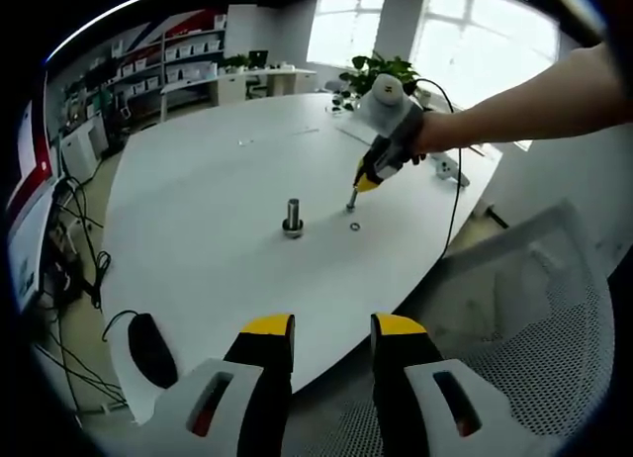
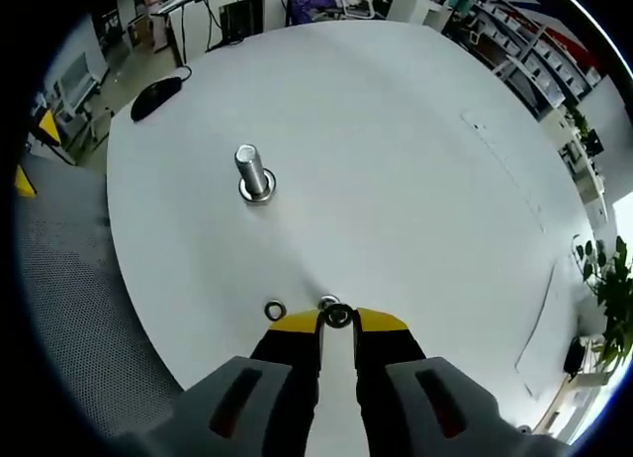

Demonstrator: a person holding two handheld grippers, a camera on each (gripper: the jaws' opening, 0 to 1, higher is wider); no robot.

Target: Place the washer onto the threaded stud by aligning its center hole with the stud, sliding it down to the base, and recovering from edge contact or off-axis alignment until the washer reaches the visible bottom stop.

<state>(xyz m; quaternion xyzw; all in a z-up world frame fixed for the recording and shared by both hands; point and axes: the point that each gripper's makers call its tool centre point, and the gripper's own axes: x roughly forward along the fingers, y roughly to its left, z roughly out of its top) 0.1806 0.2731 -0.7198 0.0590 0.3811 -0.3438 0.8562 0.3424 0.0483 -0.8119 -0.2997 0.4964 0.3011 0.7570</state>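
**Inspector:** How far along was the job at this moment?

**Assistant:** Early. The threaded stud (image 2: 252, 172) stood upright on the white table (image 2: 415, 180), upper left of centre in the right gripper view, with what looked like a collar at its base and nothing on its shaft. No washer had been lifted toward it.

**Inspector:** And the grippers?

**Assistant:** The right gripper (image 2: 337, 319) was low at the table, its jaws nearly closed around a washer (image 2: 337, 316) at the tips. Whether it truly gripped or merely framed it, I could not tell. The left gripper (image 1: 331, 330) hung released at the bottom of its own view, jaws apart, holding nothing, well apart from the stud.

**Inspector:** Count?

**Assistant:** One stud. Two washers: the one at the tips, and a second washer (image 2: 275, 310) lying flat just to its left. One black mouse (image 1: 151, 348) at lower left.

**Inspector:** Remaining?

**Assistant:** Lift, align, slide down to the base.
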